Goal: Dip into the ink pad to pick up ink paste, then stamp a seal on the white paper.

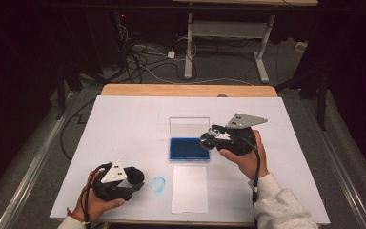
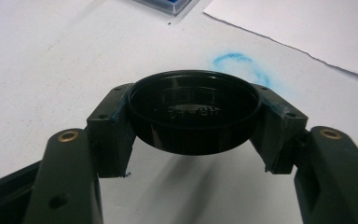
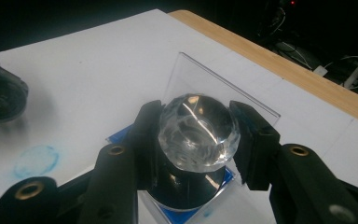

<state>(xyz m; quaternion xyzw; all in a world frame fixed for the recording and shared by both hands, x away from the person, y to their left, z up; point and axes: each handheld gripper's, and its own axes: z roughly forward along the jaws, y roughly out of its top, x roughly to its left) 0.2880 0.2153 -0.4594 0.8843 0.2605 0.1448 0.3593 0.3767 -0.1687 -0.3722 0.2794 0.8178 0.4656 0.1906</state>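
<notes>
Over the ink pad, right claw grips a stamp — left claw clamps a black cap above the worktop.

Left hand-held gripper black with grey three-cornered plate and brass-ringed screw holes, right hand-held gripper alike, black cable trailing, light grey sleeve on right arm, red-brown band at left wrist

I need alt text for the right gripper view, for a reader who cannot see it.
The right tongs grip a stamp by its clear faceted knob, above a blue ink pad in an open clear case. A round blue print marks the white table.
</notes>
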